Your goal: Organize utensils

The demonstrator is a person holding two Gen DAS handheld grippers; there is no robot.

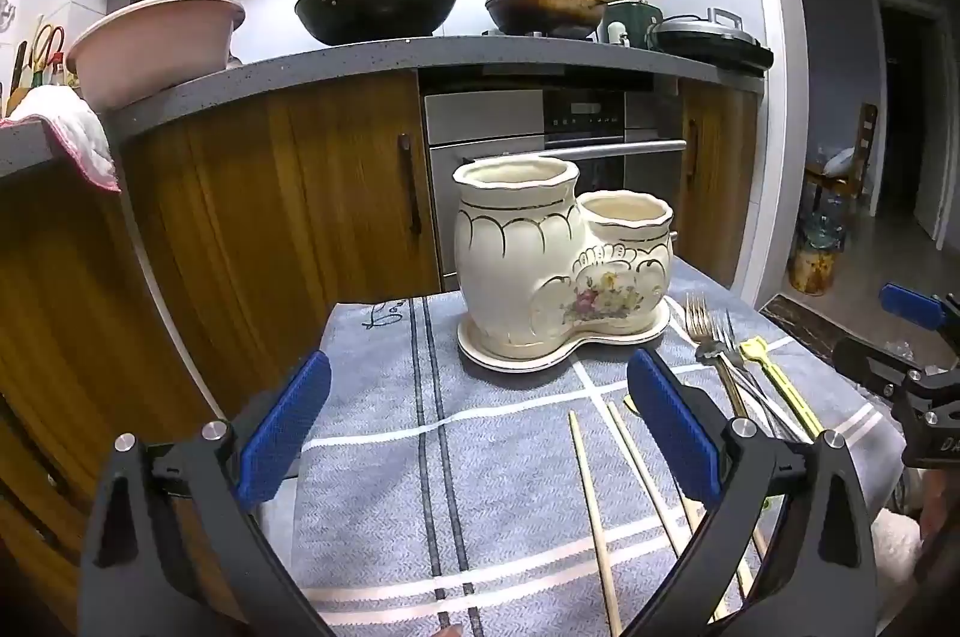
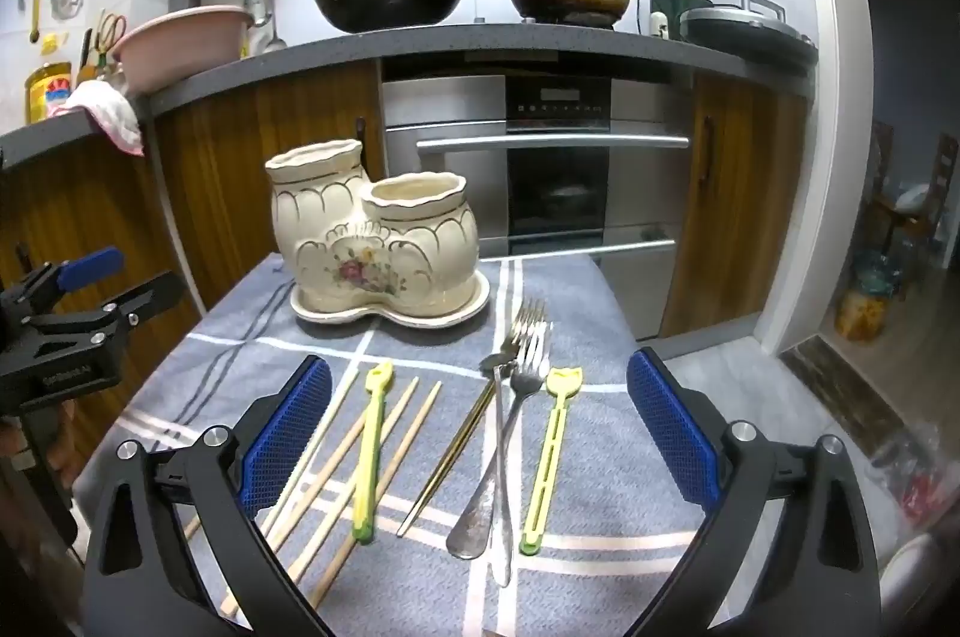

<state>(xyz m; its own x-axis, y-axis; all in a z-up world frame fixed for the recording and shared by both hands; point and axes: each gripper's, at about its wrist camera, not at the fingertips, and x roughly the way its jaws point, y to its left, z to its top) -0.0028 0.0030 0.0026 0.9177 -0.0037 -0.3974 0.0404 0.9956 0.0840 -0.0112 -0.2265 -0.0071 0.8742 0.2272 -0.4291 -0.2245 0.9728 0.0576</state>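
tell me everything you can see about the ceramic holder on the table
The holder is a glossy cream ceramic piece made of two joined jars, the left one taller than the right. Both have wavy rims, gold scallop lines and a pink flower motif low on the front between them. It stands upright on a matching cream tray shaped to its outline, at the far end of the blue checked cloth. Both jars look empty as far as the openings show. Nothing but the tray touches it; the utensils lie on the cloth nearer the cameras.
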